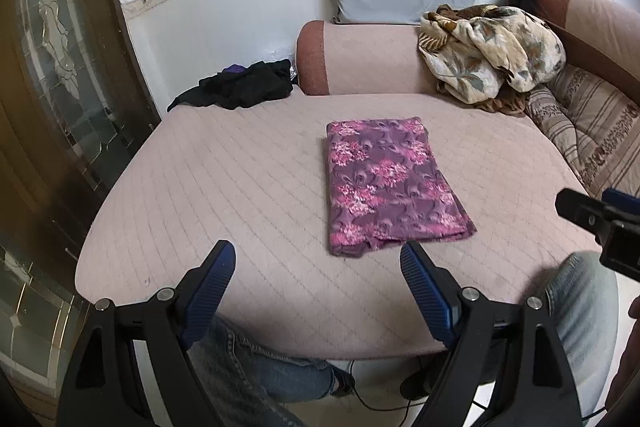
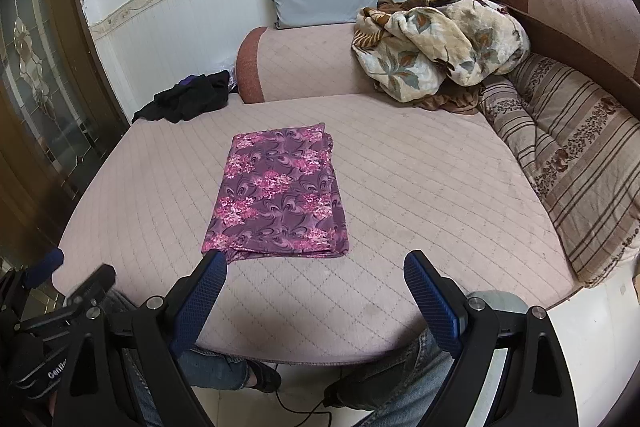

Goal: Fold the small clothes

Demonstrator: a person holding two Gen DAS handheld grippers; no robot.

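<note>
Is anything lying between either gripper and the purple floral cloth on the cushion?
Nothing visible. The left gripper and right gripper are both open, with only bare pink cushion between them and the folded purple floral cloth.

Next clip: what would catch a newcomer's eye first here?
The purple floral cloth, folded into a neat rectangle, lies in the middle of the pink quilted bed. Behind it, a crumpled floral blanket is heaped at the back right, and dark clothes lie at the far left edge. Both hand-held grippers hover open near the front edge.
</note>
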